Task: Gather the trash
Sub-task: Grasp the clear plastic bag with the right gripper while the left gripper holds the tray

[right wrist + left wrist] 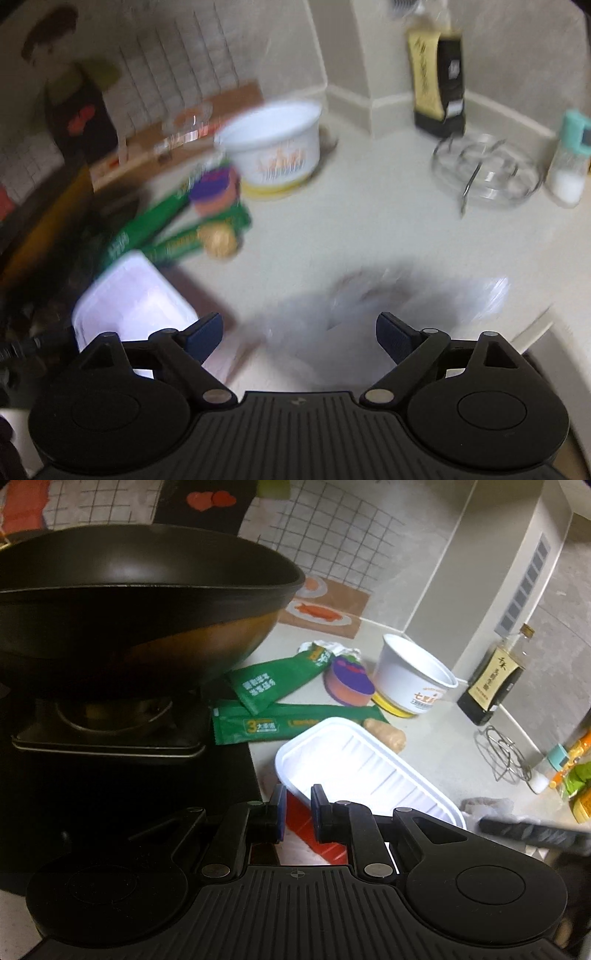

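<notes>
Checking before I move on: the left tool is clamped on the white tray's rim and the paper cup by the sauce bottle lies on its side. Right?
Not quite. The paper cup stands upright beside the sauce bottle, as the left wrist view shows. The left tool is indeed clamped on the white tray.

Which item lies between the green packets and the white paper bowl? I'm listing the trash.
A pink-and-purple sponge lies between the green packets and the white paper bowl, touching the bowl's base; the left wrist view shows this clearly.

Around the one white tub [415, 679] stand the counts: two green wrappers [273, 686] just left of it; one white tray [365, 771] in front; one purple-topped sponge [349, 681] touching its left side; one dark bottle [493, 685] to its right; one wire rack [504, 755] beyond that; one black wok [140, 602] far left.
</notes>
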A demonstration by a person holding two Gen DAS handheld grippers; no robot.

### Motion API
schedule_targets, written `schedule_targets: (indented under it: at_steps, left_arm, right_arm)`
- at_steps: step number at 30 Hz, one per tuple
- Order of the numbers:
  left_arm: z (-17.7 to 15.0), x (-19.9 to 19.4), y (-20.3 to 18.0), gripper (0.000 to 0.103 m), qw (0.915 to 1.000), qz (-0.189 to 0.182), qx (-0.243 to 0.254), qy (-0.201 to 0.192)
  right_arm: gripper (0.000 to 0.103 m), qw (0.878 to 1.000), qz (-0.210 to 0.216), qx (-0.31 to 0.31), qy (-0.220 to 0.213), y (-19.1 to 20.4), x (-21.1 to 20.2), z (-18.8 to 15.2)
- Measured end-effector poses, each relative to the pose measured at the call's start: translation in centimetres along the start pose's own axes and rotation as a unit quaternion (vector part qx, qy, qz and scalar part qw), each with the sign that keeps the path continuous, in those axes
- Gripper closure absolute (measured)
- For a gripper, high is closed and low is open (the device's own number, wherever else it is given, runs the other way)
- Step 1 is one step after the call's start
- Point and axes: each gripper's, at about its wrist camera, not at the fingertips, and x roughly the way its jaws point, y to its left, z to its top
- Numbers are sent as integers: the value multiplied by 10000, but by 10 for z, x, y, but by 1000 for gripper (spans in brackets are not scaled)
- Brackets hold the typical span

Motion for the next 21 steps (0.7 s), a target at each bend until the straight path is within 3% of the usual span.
schedule_targets:
  at_steps: [4,6,16,21]
  left_arm:
    - [0,6,0,86,10000,-57,9,72]
    - [0,10,2,85,9999,-96,-23,119]
    - [17,40,-4,81,9993,-315,-33,195]
    - [25,50,-8,81,9991,-371,-1,214]
  right_arm:
    - [11,9989,-120,221,392,-2,31,-14]
    - [10,9992,-223,156,295,2,33,-19]
    - [0,9925,-756,-820,496,27,43,-26]
    - [0,9910,-1239,-173,476,16,42,-22]
